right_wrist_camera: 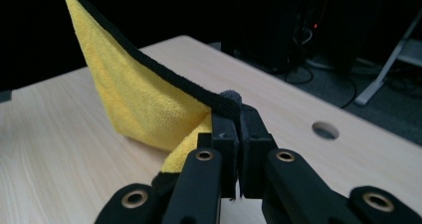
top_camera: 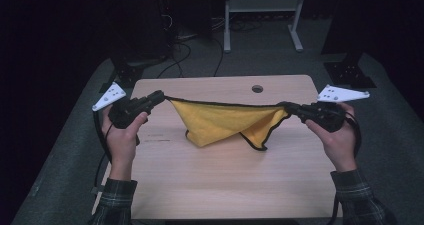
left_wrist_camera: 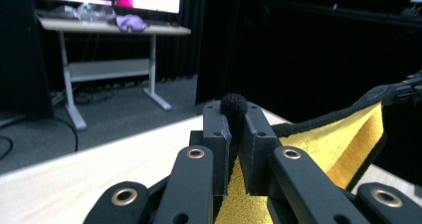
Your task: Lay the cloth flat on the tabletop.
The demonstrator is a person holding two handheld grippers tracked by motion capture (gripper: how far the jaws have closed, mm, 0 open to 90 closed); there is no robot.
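Note:
A yellow cloth (top_camera: 220,122) with a black hem hangs stretched between my two grippers above the wooden table (top_camera: 225,185). My left gripper (top_camera: 161,97) is shut on the cloth's left corner. My right gripper (top_camera: 284,106) is shut on its right corner. The top hem runs taut between them, and the folds sag down to the tabletop. In the left gripper view the jaws (left_wrist_camera: 234,115) pinch the black hem, with the yellow cloth (left_wrist_camera: 343,144) running off to the right. In the right gripper view the jaws (right_wrist_camera: 234,115) clamp the hem, and the cloth (right_wrist_camera: 129,99) rises to the upper left.
A round cable hole (top_camera: 257,89) sits near the table's far edge. Beyond it stand a white desk frame (top_camera: 262,15), cables on the floor (top_camera: 180,50) and dark stands at both far corners. A person's hands and plaid sleeves come in from the bottom.

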